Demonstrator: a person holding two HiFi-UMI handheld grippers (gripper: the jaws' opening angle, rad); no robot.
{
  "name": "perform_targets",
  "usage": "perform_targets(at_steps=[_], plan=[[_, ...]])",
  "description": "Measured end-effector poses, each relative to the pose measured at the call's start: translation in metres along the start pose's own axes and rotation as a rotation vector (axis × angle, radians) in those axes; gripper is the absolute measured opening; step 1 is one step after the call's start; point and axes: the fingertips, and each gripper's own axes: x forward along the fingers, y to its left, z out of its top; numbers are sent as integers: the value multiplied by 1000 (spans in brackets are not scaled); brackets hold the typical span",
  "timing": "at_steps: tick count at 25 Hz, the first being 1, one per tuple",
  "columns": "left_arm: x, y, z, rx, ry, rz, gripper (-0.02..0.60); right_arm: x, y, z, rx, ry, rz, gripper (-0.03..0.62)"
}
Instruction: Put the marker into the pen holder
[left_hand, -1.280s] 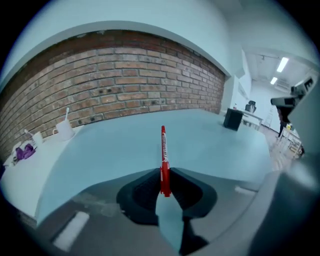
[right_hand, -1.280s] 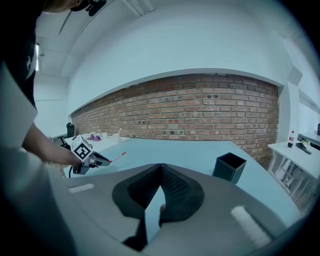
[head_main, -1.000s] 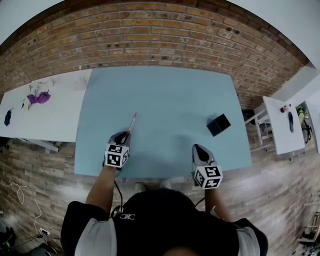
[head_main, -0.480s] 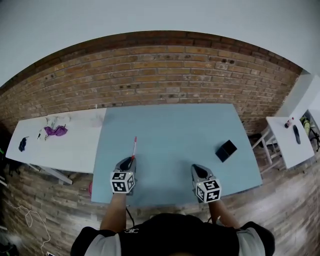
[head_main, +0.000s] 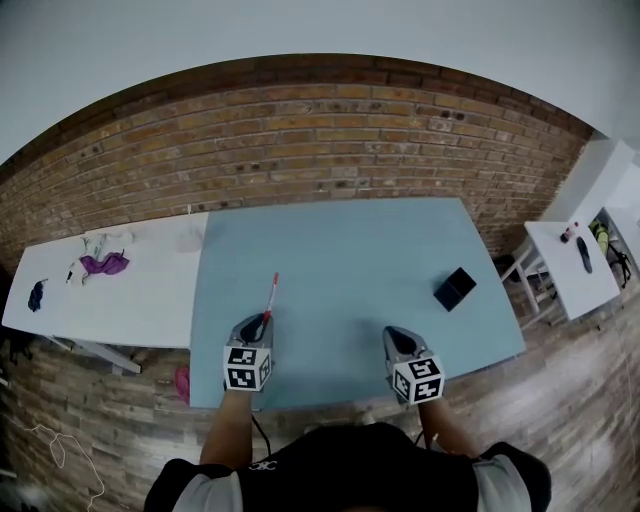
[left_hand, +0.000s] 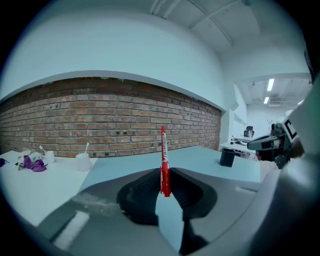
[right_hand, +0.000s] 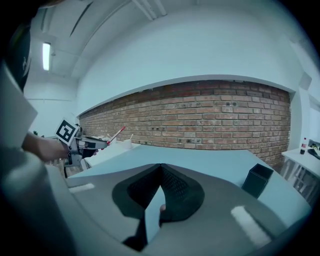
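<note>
In the head view my left gripper (head_main: 262, 320), at the worktop's (head_main: 350, 250) near edge, hides the marker's (head_main: 271, 296) lower end. The pen holder's (head_main: 455, 289) inside is too dark to tell. Oddments on the side table (head_main: 140, 300) are too small to name.

Nothing legible is showing anywhere. The red marker (left_hand: 163, 152) is carrying white print along its barrel, too small to read. The left gripper (head_main: 257, 321), at seven o'clock, and right gripper (head_main: 396, 336), at five o'clock, are displaying only black-and-white square patterns.
</note>
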Motion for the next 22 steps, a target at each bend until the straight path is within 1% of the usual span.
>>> perform_targets(at_steps=[3, 6, 9, 12, 15, 19, 22], plan=[[-3, 2, -6, 34, 6, -24, 69, 0, 5, -3, 34, -6, -40, 5], [-1, 5, -13, 44, 16, -34, 69, -2, 12, -2, 25, -2, -52, 5], [1, 5, -15, 37, 5, -37, 69, -7, 10, -3, -6, 17, -60, 5], [4, 5, -13, 11, -13, -28, 69, -6, 2, 2, -11, 14, -59, 4], [7, 7, -14, -12, -15, -8, 69, 0, 1, 9, -41, 10, -34, 5], [13, 1, -14, -33, -21, 33, 69, 9, -7, 14, -83, 10, 20, 5], [19, -9, -14, -31, -12, 72, 69, 12, -17, 19, -107, 6, 66, 4]])
